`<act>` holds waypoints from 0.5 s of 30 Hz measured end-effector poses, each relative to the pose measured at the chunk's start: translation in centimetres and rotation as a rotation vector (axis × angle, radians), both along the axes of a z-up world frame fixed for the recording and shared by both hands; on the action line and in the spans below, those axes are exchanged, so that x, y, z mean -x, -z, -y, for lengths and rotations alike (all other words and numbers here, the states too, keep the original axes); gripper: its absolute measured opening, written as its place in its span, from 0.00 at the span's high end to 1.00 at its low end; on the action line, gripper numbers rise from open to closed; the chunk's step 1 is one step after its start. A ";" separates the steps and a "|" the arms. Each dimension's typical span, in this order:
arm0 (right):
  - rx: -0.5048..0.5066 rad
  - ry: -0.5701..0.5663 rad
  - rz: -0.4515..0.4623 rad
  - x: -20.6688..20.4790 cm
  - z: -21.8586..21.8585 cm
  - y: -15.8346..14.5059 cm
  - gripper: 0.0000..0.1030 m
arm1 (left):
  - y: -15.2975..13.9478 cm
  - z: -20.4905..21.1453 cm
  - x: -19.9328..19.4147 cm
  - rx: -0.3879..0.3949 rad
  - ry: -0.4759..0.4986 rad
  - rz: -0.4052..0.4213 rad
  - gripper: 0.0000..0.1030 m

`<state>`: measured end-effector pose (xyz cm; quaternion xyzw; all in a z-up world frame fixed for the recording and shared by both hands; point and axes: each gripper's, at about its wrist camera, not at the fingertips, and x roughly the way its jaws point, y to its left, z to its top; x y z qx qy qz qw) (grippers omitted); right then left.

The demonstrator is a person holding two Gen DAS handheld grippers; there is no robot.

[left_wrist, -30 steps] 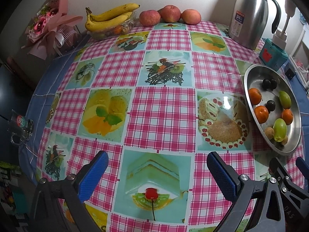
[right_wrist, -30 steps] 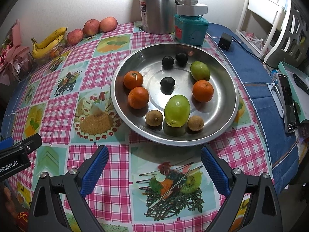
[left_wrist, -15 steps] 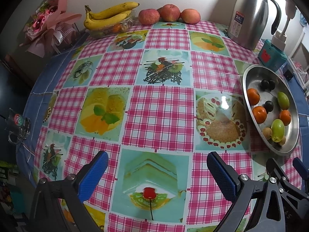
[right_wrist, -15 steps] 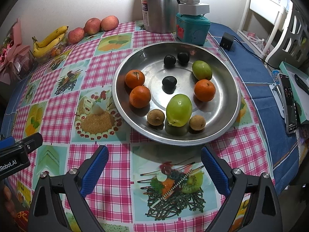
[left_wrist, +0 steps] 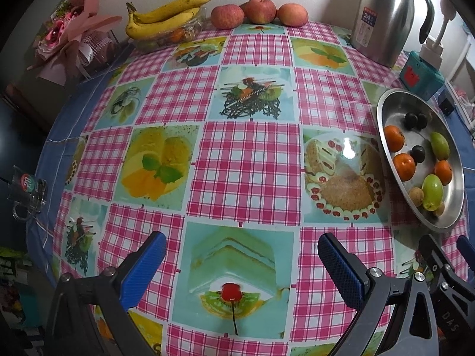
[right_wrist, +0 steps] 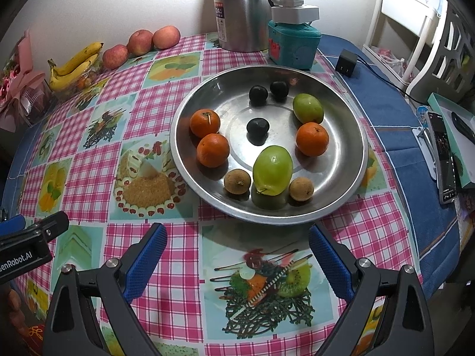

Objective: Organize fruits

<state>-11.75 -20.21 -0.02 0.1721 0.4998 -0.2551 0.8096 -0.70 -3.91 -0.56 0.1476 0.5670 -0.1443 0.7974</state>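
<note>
Ten small fruits lying in the steel tray (right_wrist: 350, 175): three tangerines (right_wrist: 212, 150), two green fruits (right_wrist: 272, 169), three dark plums (right_wrist: 257, 127), two brown longans (right_wrist: 237, 181), mixed and not sorted by kind. Three apples (left_wrist: 257, 9) and bananas (left_wrist: 166, 17) resting apart at far edge of tablecloth (left_wrist: 243, 160), against the wall. Left gripper (left_wrist: 240, 262) and right gripper (right_wrist: 237, 252) both spread wide, holding nothing, hovering low over table. Could fit either a finished gathering into tray, or grouping yet to do; not possible to decide from this.
</note>
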 end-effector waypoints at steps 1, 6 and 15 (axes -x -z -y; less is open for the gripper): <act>0.000 0.001 0.000 0.0 0.0 0.0 0.06 | 0.1 0.0 0.0 -0.003 0.001 -0.004 0.00; -0.003 0.006 -0.002 0.0 0.1 0.0 0.06 | 0.5 0.0 -0.1 -0.012 0.007 -0.018 0.00; -0.007 0.007 -0.006 0.0 0.1 0.2 0.06 | 0.6 -0.2 -0.2 -0.011 0.017 -0.025 0.00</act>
